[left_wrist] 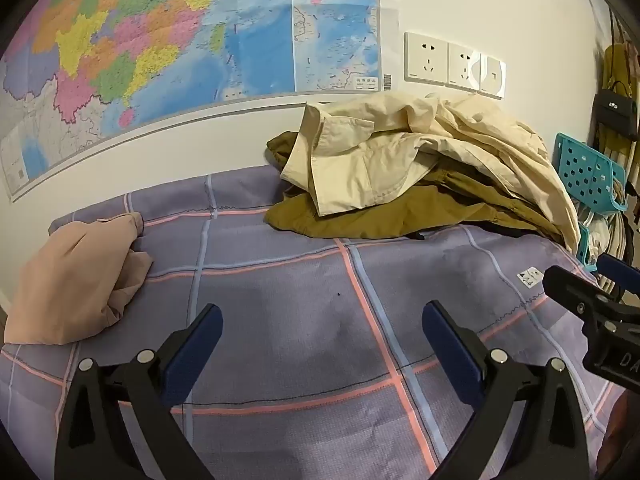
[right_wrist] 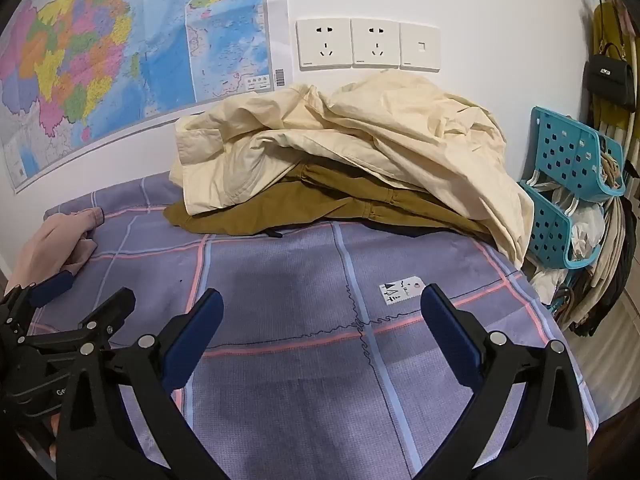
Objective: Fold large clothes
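Observation:
A crumpled cream jacket (left_wrist: 420, 148) (right_wrist: 340, 140) lies heaped on an olive-brown garment (left_wrist: 380, 216) (right_wrist: 304, 204) at the back of the table, against the wall. A folded pink garment (left_wrist: 76, 280) (right_wrist: 52, 240) rests at the left edge. My left gripper (left_wrist: 322, 320) hovers open over the bare checked cloth (left_wrist: 280, 280), nothing between its fingers. My right gripper (right_wrist: 322, 308) is open too, above the same cloth (right_wrist: 280, 272), short of the clothes pile. Each gripper shows at the edge of the other's view.
A map (left_wrist: 140, 40) and wall sockets (left_wrist: 452, 64) (right_wrist: 368, 44) are on the wall behind. Turquoise perforated baskets (right_wrist: 568, 184) (left_wrist: 588, 176) with hangers and bags stand off the table's right edge. A white label (right_wrist: 402, 288) lies on the cloth.

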`<state>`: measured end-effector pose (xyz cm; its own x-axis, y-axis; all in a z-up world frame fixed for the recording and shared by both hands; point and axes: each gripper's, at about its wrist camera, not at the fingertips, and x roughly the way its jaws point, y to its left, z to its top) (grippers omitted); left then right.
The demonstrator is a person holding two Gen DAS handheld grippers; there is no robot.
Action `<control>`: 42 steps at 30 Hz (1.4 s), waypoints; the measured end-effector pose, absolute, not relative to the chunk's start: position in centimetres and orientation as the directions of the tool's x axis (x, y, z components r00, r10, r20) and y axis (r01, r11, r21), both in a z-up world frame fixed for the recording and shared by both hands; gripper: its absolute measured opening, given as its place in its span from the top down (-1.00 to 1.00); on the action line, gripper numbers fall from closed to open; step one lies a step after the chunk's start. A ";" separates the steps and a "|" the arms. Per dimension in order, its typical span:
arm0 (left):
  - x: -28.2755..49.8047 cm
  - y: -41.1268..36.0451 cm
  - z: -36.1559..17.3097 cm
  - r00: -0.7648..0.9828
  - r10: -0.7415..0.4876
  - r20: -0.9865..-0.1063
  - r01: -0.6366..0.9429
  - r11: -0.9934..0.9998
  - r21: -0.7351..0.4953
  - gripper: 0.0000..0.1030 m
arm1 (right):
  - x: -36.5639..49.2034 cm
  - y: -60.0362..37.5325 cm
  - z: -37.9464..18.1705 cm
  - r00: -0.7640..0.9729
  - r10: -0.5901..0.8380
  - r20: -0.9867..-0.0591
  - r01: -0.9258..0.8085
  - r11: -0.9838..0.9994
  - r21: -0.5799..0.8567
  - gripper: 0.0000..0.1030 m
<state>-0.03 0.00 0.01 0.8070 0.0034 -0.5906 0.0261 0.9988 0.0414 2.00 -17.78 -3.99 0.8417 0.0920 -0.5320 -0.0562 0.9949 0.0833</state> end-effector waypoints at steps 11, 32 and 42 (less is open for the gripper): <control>0.1 -0.4 -0.1 0.797 -0.006 -0.604 0.030 0.999 0.029 -0.87 | 2.1 -18.1 -3.9 0.847 0.096 -0.523 -0.055 0.994 0.095 -0.90; 0.4 -0.1 -0.2 0.786 -0.024 -0.617 0.045 0.999 0.019 -0.87 | 1.6 -17.8 -3.5 0.852 0.093 -0.515 -0.056 0.995 0.086 -0.90; 0.4 -0.1 -0.1 0.786 -0.026 -0.618 0.044 0.999 0.013 -0.87 | 1.6 -17.8 -3.3 0.855 0.090 -0.511 -0.055 0.995 0.085 -0.90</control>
<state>0.35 -0.05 -0.09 0.7860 -0.0261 -0.6177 0.0436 0.9990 0.0133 1.58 -17.79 -3.33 0.8547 0.0903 -0.5111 -0.0546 0.9949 0.0846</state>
